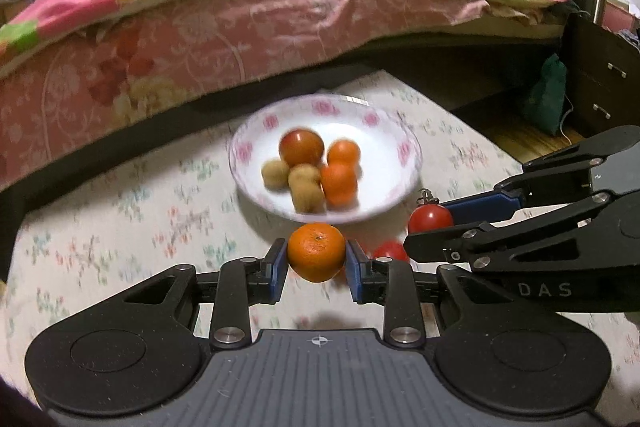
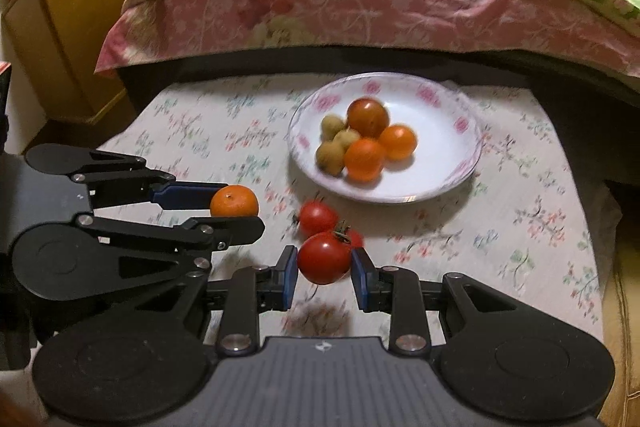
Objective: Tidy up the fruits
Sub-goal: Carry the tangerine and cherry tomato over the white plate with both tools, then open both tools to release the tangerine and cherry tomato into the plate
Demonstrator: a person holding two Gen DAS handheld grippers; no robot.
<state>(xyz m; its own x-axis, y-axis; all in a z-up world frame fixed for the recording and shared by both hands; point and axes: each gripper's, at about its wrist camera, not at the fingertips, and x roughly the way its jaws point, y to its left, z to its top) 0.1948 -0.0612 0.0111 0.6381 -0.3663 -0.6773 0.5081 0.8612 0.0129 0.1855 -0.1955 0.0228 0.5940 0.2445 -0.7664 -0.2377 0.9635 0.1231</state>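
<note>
My left gripper [image 1: 317, 259] is shut on a mandarin orange [image 1: 316, 251], held above the floral cloth just in front of the plate; it also shows in the right wrist view [image 2: 234, 202]. My right gripper [image 2: 324, 263] is shut on a red tomato [image 2: 324, 257], also seen in the left wrist view [image 1: 430, 219]. A white floral plate [image 1: 384, 131] [image 2: 452, 131] holds a large tomato [image 2: 367, 117], two oranges [image 2: 365, 159] and three brown kiwis [image 2: 331, 155]. Two more tomatoes [image 2: 318, 217] lie on the cloth in front of the plate.
The floral cloth [image 2: 208, 131] covers a low table beside a bed with a pink sheet and quilt [image 1: 200, 39]. A dark bedside cabinet [image 1: 600, 67] stands at the right, a yellow wooden cabinet [image 2: 68, 27] at the left.
</note>
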